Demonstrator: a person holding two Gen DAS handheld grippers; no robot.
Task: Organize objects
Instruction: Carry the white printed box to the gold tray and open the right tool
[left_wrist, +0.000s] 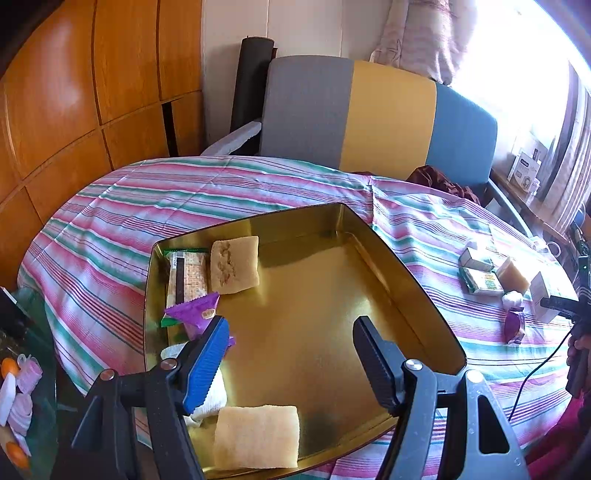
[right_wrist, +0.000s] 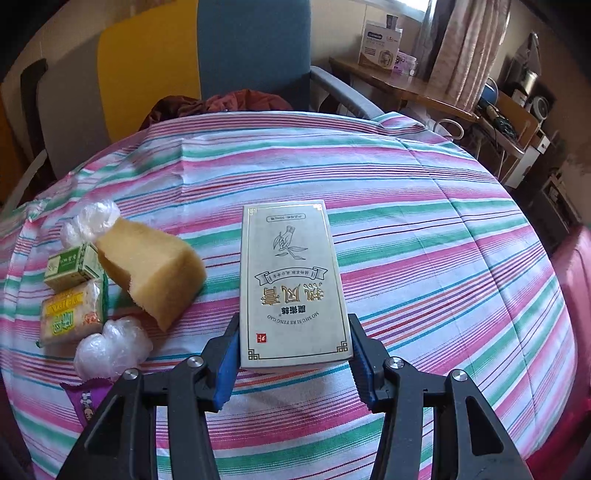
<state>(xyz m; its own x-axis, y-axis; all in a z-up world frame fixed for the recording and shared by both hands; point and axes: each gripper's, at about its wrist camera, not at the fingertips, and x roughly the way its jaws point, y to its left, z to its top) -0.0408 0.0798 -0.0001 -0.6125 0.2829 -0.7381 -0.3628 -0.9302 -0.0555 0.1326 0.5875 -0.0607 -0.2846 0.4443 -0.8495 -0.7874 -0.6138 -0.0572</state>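
In the left wrist view, the left gripper (left_wrist: 291, 350) is hovering with fingers apart over the gold tin (left_wrist: 417, 280), which is holding sponges and packets. In the right wrist view, the right gripper (right_wrist: 293, 354) is clamping the white box (right_wrist: 291, 284) over the striped cloth (right_wrist: 443, 240), right of a yellow sponge (right_wrist: 151, 269).

Sponge (right_wrist: 151, 269) left of box (right_wrist: 291, 284), both on cloth (right_wrist: 424, 229).

Striped-cloth table (left_wrist: 258, 177), gold tin tray (left_wrist: 413, 266) near left, sponge wedge (right_wrist: 151, 269), green packets (right_wrist: 72, 266), white box (right_wrist: 291, 284) right
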